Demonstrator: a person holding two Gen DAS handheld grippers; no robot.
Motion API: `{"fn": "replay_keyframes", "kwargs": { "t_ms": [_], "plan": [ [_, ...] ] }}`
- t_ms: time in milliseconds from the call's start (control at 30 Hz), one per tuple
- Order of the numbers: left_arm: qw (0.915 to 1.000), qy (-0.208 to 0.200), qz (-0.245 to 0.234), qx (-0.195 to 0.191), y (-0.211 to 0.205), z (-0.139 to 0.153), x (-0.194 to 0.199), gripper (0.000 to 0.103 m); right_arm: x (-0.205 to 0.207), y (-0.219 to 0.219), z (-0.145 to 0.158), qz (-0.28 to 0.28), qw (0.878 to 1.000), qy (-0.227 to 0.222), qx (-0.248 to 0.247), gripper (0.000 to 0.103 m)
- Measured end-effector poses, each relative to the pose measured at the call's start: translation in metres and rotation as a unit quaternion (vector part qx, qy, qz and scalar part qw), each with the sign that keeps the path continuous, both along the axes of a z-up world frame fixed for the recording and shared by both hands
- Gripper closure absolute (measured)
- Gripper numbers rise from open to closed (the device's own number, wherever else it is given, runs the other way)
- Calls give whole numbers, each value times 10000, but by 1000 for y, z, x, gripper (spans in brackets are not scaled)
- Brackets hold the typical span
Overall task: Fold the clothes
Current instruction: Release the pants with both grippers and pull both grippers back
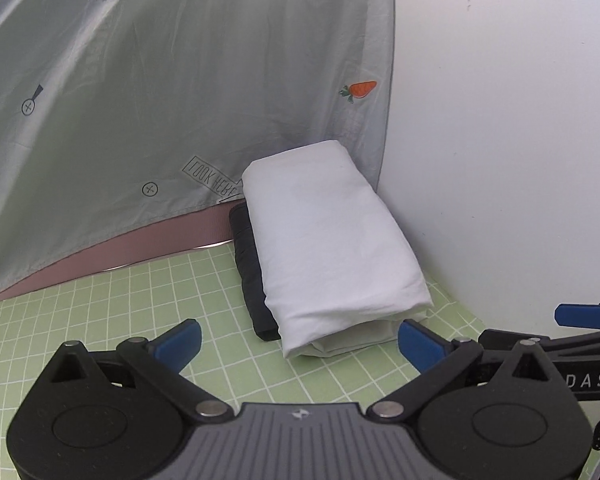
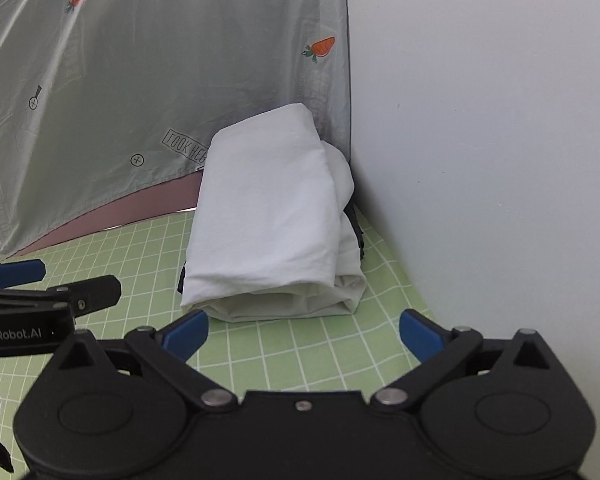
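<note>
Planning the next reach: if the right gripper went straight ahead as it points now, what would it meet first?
Probably the folded white garment. The right gripper, jaws open, points at its near end across a strip of green grid mat. Depth is uncertain in this fisheye view.

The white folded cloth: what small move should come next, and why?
Probably draw both tools back from the stack. The white cloth already lies folded on a black cloth on the green mat, and the left tool and right tool are open and hold nothing.
</note>
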State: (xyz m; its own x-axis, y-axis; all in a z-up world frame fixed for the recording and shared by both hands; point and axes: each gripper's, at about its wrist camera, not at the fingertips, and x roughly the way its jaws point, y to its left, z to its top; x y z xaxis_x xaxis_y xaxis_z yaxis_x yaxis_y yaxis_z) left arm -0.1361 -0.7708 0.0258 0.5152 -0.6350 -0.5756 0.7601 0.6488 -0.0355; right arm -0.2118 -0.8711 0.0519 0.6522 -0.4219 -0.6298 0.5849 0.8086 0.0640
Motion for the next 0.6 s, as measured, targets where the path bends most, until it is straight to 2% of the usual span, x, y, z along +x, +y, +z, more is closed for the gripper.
{"fn": "replay_keyframes", "kwargs": {
  "t_ms": [233, 600],
  "plan": [
    [9999, 118, -38, -53, 28, 2, -32, 0, -31, 29, 5, -21, 9999, 26, -145, 0],
    [9999, -1, 112, -80, 53, 6, -61, 0, -60, 56, 10, 112, 9997, 21, -231, 0]
  ]
}}
